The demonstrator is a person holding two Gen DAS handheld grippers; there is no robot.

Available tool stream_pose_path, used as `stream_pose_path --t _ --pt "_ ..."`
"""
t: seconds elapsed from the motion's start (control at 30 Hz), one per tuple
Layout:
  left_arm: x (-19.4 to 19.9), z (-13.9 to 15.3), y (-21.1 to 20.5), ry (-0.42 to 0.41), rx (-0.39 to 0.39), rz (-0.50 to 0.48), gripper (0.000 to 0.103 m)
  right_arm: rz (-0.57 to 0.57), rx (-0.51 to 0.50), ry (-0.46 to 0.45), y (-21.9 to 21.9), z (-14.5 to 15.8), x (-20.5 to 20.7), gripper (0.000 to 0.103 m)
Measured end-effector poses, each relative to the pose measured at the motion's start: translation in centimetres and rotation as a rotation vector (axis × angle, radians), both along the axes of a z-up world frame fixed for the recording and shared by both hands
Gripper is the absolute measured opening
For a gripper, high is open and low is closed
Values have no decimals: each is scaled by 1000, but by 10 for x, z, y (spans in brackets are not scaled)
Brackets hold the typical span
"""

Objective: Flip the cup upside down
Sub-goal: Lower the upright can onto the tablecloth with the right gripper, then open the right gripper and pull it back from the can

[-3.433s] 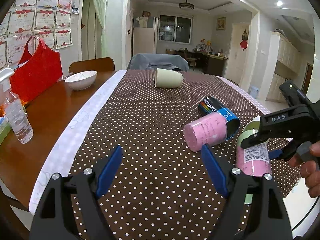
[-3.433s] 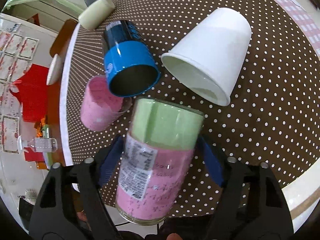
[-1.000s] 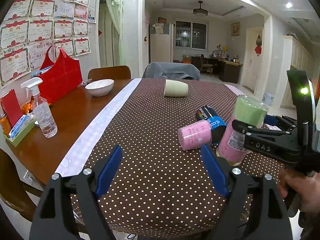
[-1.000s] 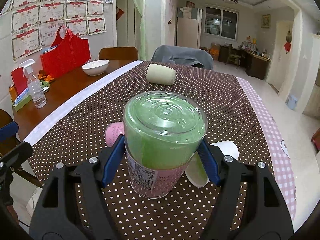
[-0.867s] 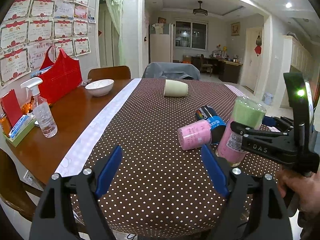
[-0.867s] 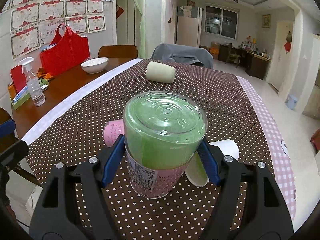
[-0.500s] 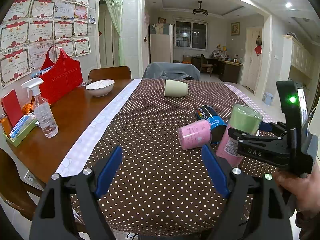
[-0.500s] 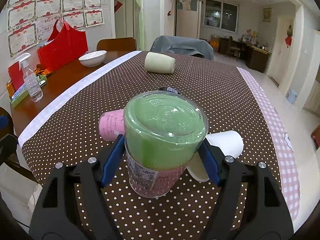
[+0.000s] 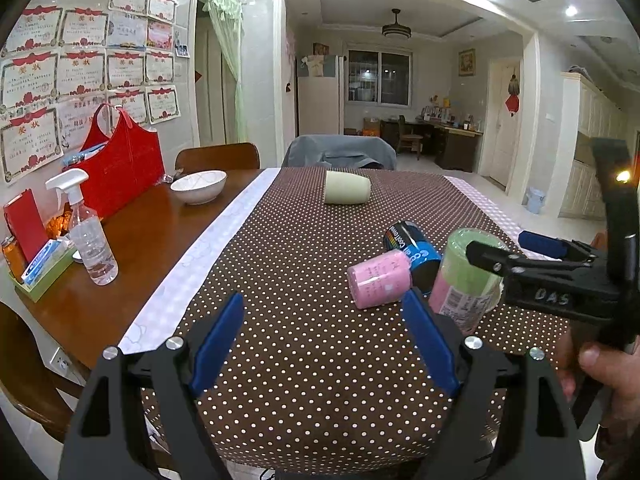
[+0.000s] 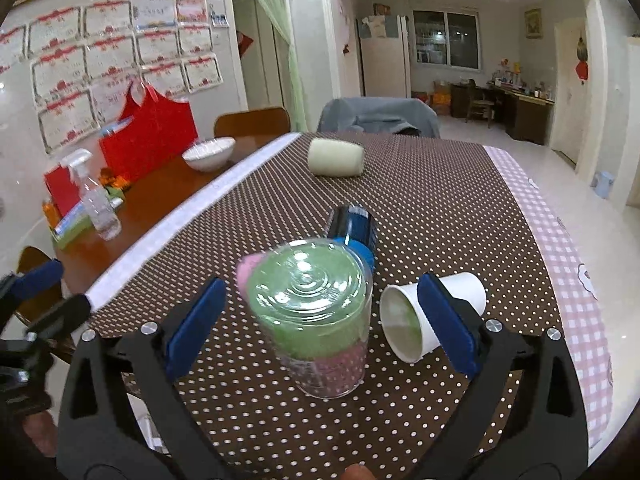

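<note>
A clear cup with green and pink inside point(image 10: 320, 320) stands upside down on the brown dotted tablecloth point(image 10: 440, 208), its base facing up. My right gripper point(image 10: 320, 312) is open, its blue pads apart on either side of the cup and not touching it. The same cup shows in the left wrist view point(image 9: 466, 280), partly behind the right gripper point(image 9: 516, 252). My left gripper point(image 9: 324, 340) is open and empty over the cloth near the table's front edge.
A pink cup point(image 9: 378, 284), a blue can point(image 9: 412, 248), a white paper cup point(image 10: 432, 316) and a cream cup point(image 9: 346, 193) lie on their sides. A spray bottle point(image 9: 90, 240), white bowl point(image 9: 199, 186) and red bag point(image 9: 120, 172) sit on the bare wood at left.
The right gripper has set the cup down upside down on the cloth and opened its jaws, letting go and pulling back slightly. The left gripper has stayed still.
</note>
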State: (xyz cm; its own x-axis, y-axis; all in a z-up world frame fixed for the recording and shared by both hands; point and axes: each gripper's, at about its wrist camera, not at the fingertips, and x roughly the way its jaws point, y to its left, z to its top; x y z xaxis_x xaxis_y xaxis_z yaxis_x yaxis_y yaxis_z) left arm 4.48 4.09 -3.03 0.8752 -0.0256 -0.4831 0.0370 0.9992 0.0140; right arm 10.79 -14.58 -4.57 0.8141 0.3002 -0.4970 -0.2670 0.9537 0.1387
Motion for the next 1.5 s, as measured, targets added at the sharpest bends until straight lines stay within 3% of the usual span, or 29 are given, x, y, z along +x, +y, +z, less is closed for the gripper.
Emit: stream_pose_path --t 0.5,0.77,1.0,1.5 --pt "-16 25 -19 -62 22 -28 82 -53 156 1 -39 35 -35 97" --pt "-28 41 -24 -105 26 -38 82 -102 188 -77 -56 54 -69 97" --pt "-42 53 -29 -139 21 -43 82 -180 142 -144 -67 63 -105 97" --pt "-70 65 -34 -177 27 -35 82 -249 69 -170 -58 54 -138 97"
